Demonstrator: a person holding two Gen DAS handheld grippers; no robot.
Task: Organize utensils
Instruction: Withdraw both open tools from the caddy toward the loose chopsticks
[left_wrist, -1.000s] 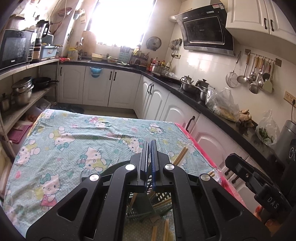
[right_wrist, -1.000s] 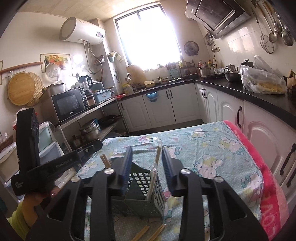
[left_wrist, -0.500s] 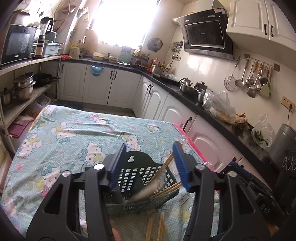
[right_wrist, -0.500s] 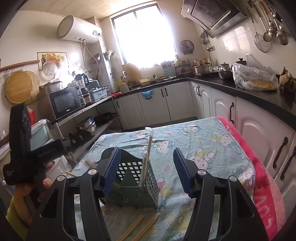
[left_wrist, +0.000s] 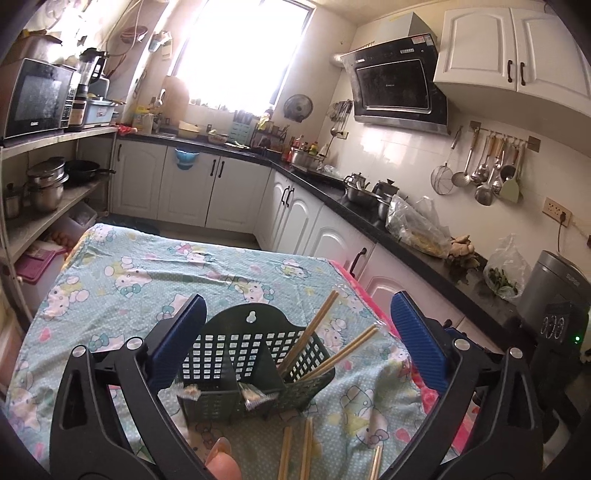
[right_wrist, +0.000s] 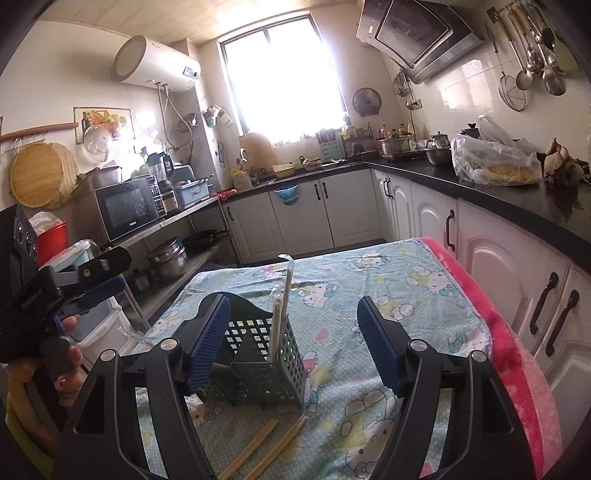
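Dark green plastic makes up the slotted utensil caddy (left_wrist: 255, 363), which stands on the surface (left_wrist: 122, 280) under a pale blue cartoon-cat cloth, near its front edge. From the left wrist view, two wooden chopsticks (left_wrist: 314, 332) lean out of the caddy's right compartment toward the right, and small clear wrappers poke up at its near wall. Three more loose chopsticks (left_wrist: 295, 450) lie flat on the cloth just in front of the caddy. The left tool (left_wrist: 295, 339) has just been opening; its blue pads stand wide on either side of the caddy, touching nothing and holding nothing. A fingertip shows at the bottom edge of that view.

From the right wrist view, a pale wrapped stick (right_wrist: 282, 306), possibly chopsticks in a sleeve, stands upright in the caddy (right_wrist: 266, 365). The right tool (right_wrist: 291, 343) has also just been opening and is empty, the caddy between its pads but apart from the right one; contact with the left pad cannot be judged. A pink blanket edge (right_wrist: 517, 350) runs along the right side, next to white cabinets.
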